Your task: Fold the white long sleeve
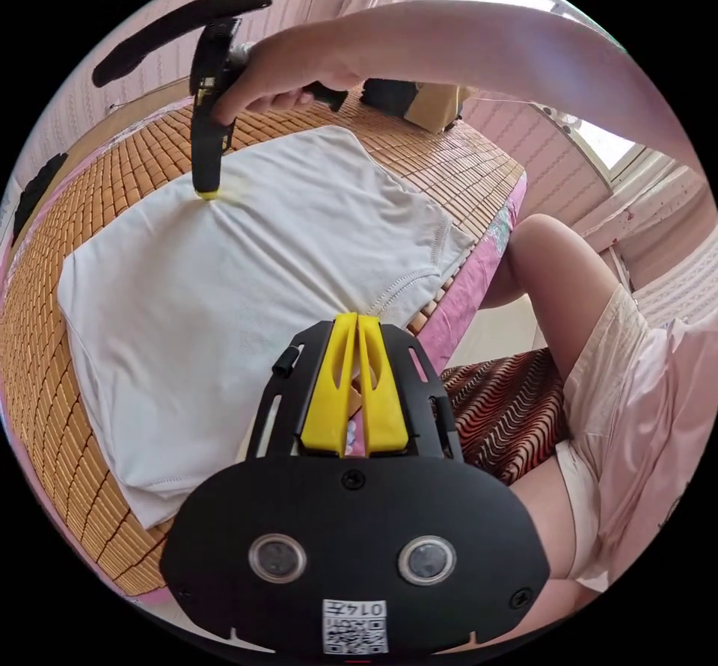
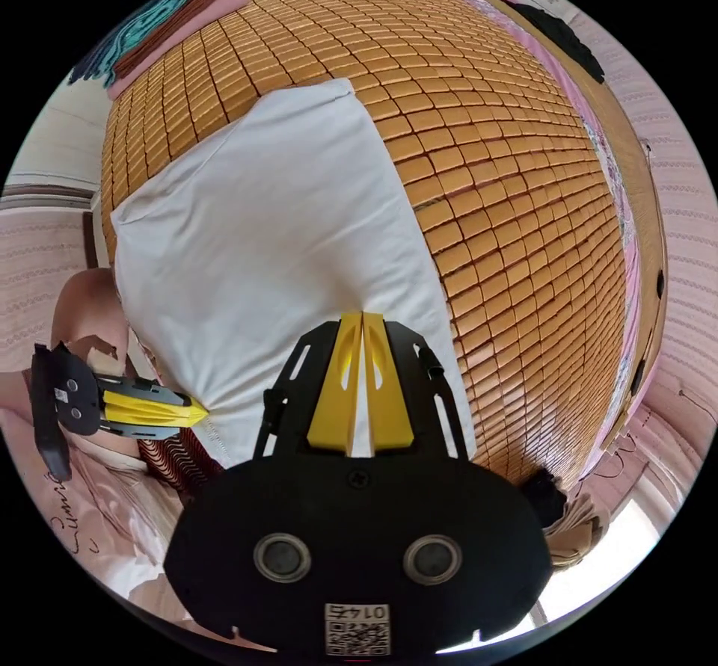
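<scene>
The white long sleeve shirt [image 1: 247,285] lies flat, folded into a rough rectangle, on a bamboo mat [image 1: 464,165]. My left gripper [image 1: 357,317] is shut on the shirt's stitched edge near the bed's side. In the same view my right gripper [image 1: 206,193], held by a hand, pinches the far edge, and the cloth puckers at its tips. In the right gripper view the shirt [image 2: 262,232] spreads away from my right gripper [image 2: 362,316], whose jaws are shut on the cloth. My left gripper [image 2: 200,413] bites the edge at lower left. The sleeves are hidden.
The mat [image 2: 508,210] stretches wide beyond the shirt. Folded teal and brown clothes [image 2: 157,16] lie at one far corner and a dark item [image 2: 561,34] at another. The person's arm [image 1: 449,45] and leg [image 1: 553,277] are beside the pink bed edge [image 1: 479,277], above a striped seat [image 1: 508,404].
</scene>
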`<state>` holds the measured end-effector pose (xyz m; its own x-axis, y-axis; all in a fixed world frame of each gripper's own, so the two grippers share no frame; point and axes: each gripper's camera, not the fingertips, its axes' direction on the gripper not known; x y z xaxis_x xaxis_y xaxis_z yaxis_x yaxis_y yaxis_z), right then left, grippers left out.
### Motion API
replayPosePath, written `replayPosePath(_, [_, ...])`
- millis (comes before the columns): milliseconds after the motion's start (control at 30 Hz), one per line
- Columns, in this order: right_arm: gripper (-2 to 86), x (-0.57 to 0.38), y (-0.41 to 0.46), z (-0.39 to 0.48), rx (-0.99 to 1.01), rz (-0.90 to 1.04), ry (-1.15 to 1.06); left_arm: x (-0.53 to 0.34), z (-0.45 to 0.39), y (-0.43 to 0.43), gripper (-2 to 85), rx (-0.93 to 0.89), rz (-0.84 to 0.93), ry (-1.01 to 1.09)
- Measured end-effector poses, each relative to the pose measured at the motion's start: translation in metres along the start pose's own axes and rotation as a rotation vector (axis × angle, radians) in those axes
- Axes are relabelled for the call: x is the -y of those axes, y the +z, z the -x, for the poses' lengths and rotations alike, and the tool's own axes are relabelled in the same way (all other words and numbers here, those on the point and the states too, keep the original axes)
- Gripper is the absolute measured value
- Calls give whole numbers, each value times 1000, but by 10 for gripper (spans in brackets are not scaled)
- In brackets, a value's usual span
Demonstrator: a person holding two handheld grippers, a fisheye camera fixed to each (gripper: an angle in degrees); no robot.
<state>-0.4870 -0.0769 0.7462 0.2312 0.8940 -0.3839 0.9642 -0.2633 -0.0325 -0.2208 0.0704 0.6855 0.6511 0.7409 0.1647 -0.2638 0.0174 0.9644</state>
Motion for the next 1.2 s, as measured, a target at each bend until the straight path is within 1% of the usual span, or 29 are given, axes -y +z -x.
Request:
replayPosePath(100, [-5, 8, -5, -24, 25, -69, 87, -4, -16, 2, -10, 58, 2, 57])
replayPosePath(133, [-5, 12, 4, -32, 11, -67, 127, -5, -18, 2, -10, 65, 2, 62])
replayPosePath(167, [-5, 15, 22, -37, 12, -9, 136, -7, -22, 4, -10, 74, -5, 69])
replayPosePath(300, [-5, -1, 35, -49, 77, -60, 182, -21, -26, 1, -8, 43, -35, 39])
replayPosePath(367, [-4, -42, 32, -62, 153, -198, 262, -29, -26, -8, -5, -1, -89, 27])
replayPosePath(400, [-4, -57, 31, -65, 180, -239, 291, -34, -26, -16, 0, -22, -169, 15])
replayPosePath(467, [-1, -129, 35, -64, 262, -375, 366, -39, -31, -25, 22, -43, -291, 21])
replayPosePath(500, [0, -149, 40, -62, 266, -387, 388, -39, -38, -28, 37, -36, -351, 44])
replayPosePath(533, [6, -189, 52, -56, 258, -390, 451, -38, -43, -28, 42, -30, -366, 61])
replayPosePath(567, [16, -230, 68, -47, 241, -383, 525, -34, -54, -25, 52, -21, -369, 95])
replayPosePath(600, [31, -249, 76, -42, 238, -381, 555, -29, -65, -20, 63, -14, -362, 118])
replayPosePath(633, [62, -286, 93, -30, 249, -383, 601, -26, -71, -17, 69, -13, -359, 134])
replayPosePath(667, [79, -319, 109, -18, 276, -386, 644, -21, -84, -10, 82, -9, -351, 158])
replayPosePath(767, [96, -378, 152, 8, 377, -398, 732, -7, -117, 13, 106, 6, -329, 207])
replayPosePath(867, [90, -403, 194, 24, 449, -399, 742, 8, -148, 37, 135, 2, -288, 245])
replayPosePath(933, [71, -409, 218, 27, 486, -393, 730, 19, -165, 51, 144, 17, -255, 259])
replayPosePath(1000, [49, -417, 237, 24, 506, -394, 730, 35, -182, 67, 152, 89, -187, 278])
replayPosePath(1100, [31, -441, 258, 15, 601, -479, 744, 50, -189, 83, 156, 73, -125, 251])
replayPosePath(1167, [24, -466, 267, 8, 742, -623, 744, 58, -192, 87, 156, 39, -122, 240])
replayPosePath(1200, [23, -471, 270, 7, 757, -643, 748, 62, -198, 87, 154, 31, -111, 248])
